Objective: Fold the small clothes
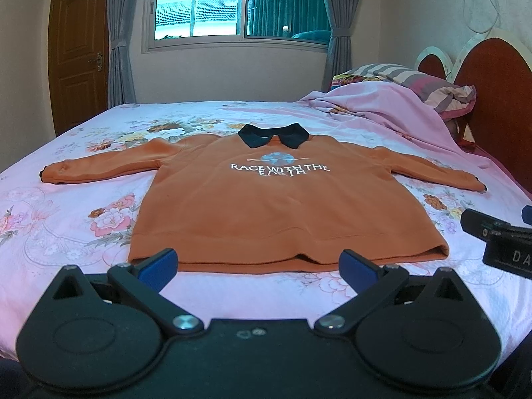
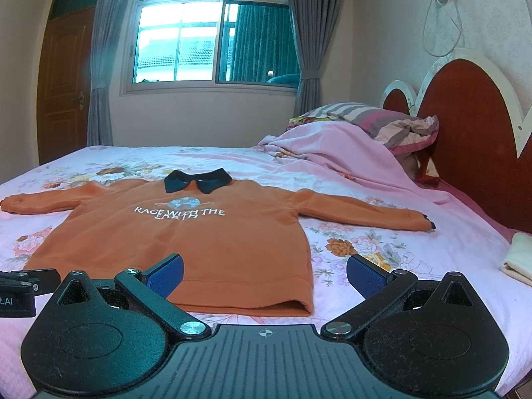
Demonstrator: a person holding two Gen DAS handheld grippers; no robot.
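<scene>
Orange sweatshirt [image 1: 266, 206] lies flat on the bed sheet [image 1: 66, 219], front up, dark collar [image 1: 273, 135] at the far end, both sleeves spread out to the sides. Left claw [image 1: 257, 267] is spread wide and empty; the hem sits just ahead of its 2 blue pads [image 1: 159, 266], about centred between them, not touching as far as I can tell. Right claw [image 2: 265, 274] is likewise wide apart, holding nothing; the hem's right corner [image 2: 299, 307] lies between its pads, the left pad overlapping the cloth in view, contact unclear. Left sleeve [image 1: 103, 164] runs off far ahead and to the left of the left claw; right sleeve [image 2: 365, 214] runs ahead and to the right of the right claw. Crumpled pink blanket [image 2: 332, 156] and striped pillow [image 2: 382, 119] sit well beyond, right side. A folded pale cloth [image 2: 518, 259] lies to the right of the right claw. Judgement: no fold begun yet. Risks: the fleece looks thick and double-layered, so a shallow pinch may lift only the top layer and leave the back behind; the soft sheet could get caught in a bite at the hem; uneven lift from the 2 claws would skew the fold; a dragged sleeve could bunch under the body.
</scene>
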